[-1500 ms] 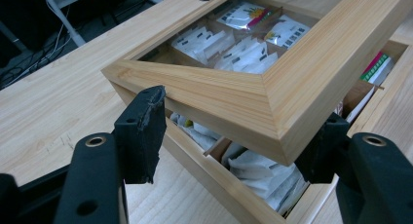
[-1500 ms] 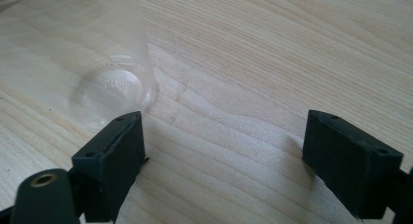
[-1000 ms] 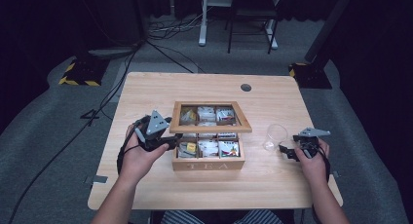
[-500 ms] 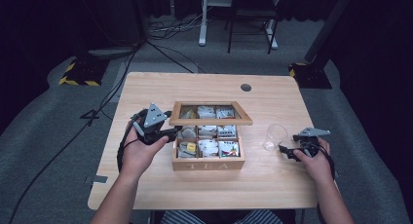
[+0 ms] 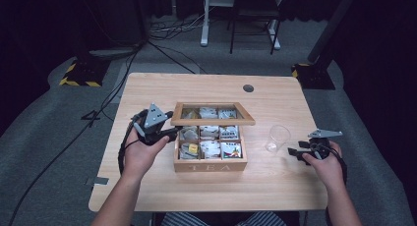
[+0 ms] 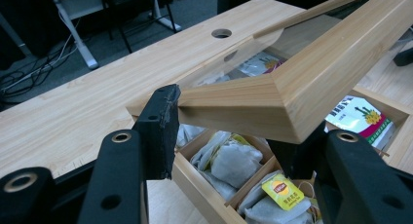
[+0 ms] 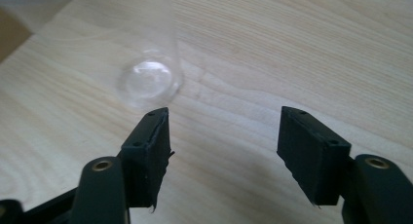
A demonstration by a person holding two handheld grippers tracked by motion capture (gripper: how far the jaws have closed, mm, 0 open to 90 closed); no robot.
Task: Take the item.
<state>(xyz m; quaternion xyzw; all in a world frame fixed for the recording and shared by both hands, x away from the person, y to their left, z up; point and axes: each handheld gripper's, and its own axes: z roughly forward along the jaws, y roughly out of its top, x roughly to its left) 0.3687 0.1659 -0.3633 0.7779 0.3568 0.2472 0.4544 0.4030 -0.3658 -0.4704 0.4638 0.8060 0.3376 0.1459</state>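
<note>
A wooden tea box (image 5: 210, 166) marked TEA stands mid-table, with several tea bags (image 5: 210, 148) in its compartments. Its glass-paned lid (image 5: 211, 120) is raised at a slant. My left gripper (image 5: 172, 132) comes in from the box's left and is shut on the lid's near left corner, its jaws having just been closing. In the left gripper view the lid (image 6: 302, 78) sits between the pads of the left gripper (image 6: 229, 121), above the tea bags (image 6: 231, 160). My right gripper (image 5: 294, 152) is open right of a clear cup (image 5: 278, 137). Its jaws have just been closing, with nothing between them. The cup (image 7: 148, 83) stands beyond the right gripper (image 7: 224, 131).
The light wooden table (image 5: 147, 93) has a round cable hole (image 5: 248, 88) at the back. Bare tabletop (image 7: 292, 48) lies around the cup. Cables, a yellow-black striped base (image 5: 78, 76) and desk legs stand on the grey floor behind.
The left jaws have drawn in onto the lid's corner. The right gripper has lifted slightly and its jaws have narrowed. The box and the cup have not moved.
</note>
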